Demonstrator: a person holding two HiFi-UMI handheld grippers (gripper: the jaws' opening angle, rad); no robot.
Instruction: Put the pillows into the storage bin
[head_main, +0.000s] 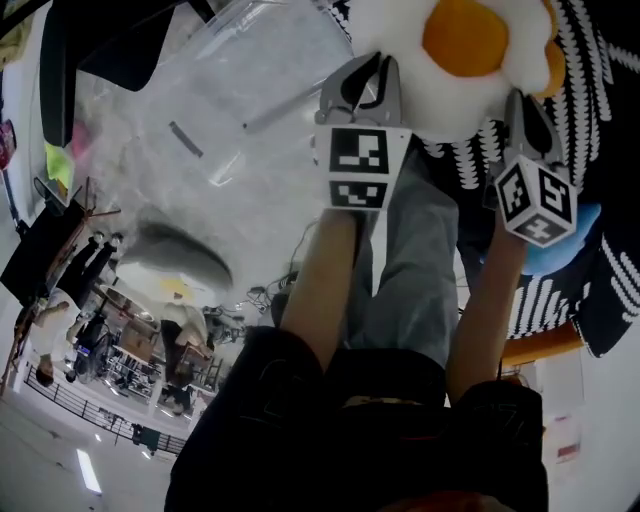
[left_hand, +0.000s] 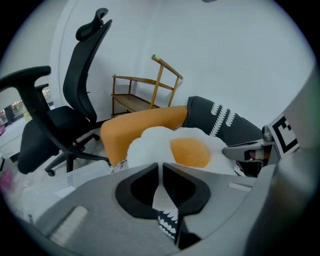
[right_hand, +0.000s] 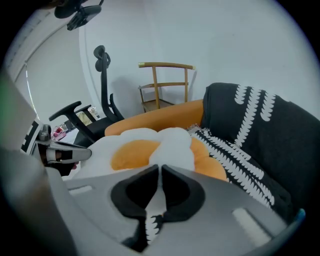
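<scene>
Over on the left of the head view sits the clear plastic storage bin (head_main: 240, 90), and I can't spot a pillow inside it, so I'd say the task is basically at the start. Nothing looks stowed yet.

Moving right, the left gripper (left_hand: 160, 166) has its jaws squeezed nearly together on the white fluffy rim of the fried-egg pillow (head_main: 465, 45). In the left gripper view you can see a thin fold of that white edge pinched right between the tips, with the orange yolk just past them.

Further right, the right gripper (right_hand: 160, 167) is doing the same thing on the opposite side: jaws pressed onto a bunched-up lobe of the white rim, yolk just beyond and to the left of the tips. So the pillow hangs between the two grippers, held at both edges, and it's well clear of the bin, off to the bin's right in the head view.

On the far right, the black pillow with white stripes (right_hand: 260, 130) and the orange pillow (left_hand: 140, 127) lie behind the egg one, neither touched by any jaws.

My read: one pillow is in hand and needs carrying over to the bin, and at least two more are left after that.
</scene>
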